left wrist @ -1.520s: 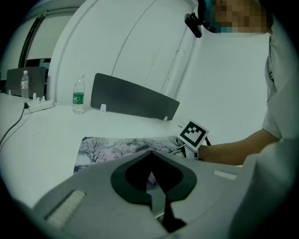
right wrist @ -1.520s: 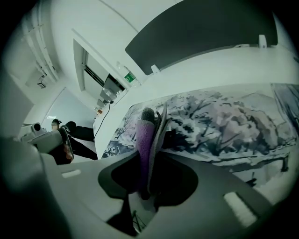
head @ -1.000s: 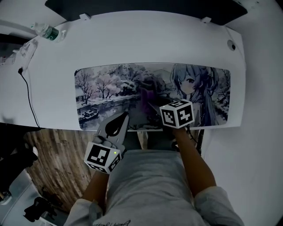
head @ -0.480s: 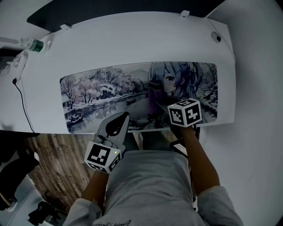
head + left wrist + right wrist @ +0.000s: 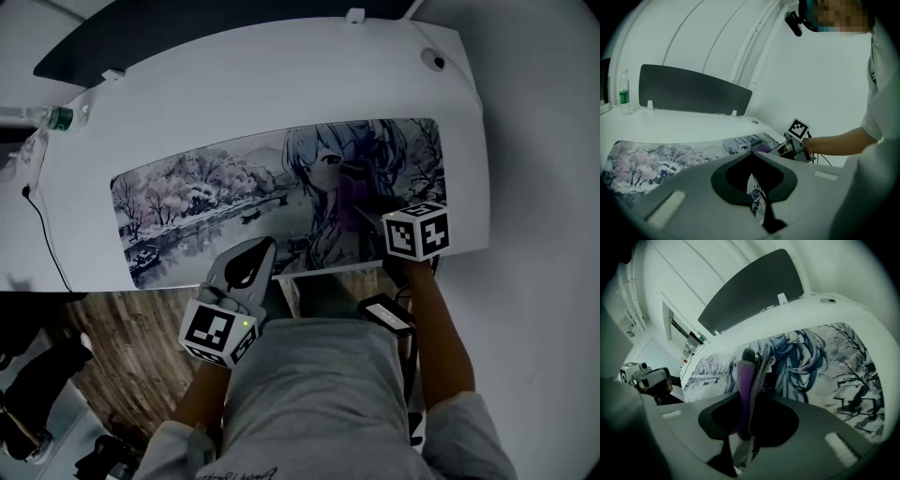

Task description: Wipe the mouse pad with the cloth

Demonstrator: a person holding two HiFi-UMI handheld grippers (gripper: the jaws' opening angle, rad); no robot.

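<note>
Now the right claw [image 5: 749,383] is clamped on the purple cloth [image 5: 742,373], which it holds against the right part of the mouse pad [image 5: 206,197], over the printed figure. The pad lies flat on the white counter [image 5: 234,84]. The left claw [image 5: 751,158] has its jaws together with nothing between them and hangs at the counter's near edge, well apart from the cloth. A bottle [image 5: 622,93] stands at the counter's far left.

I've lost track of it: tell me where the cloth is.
The cloth is pinched in the right claw, on the mouse pad's right portion in the head view.
</note>
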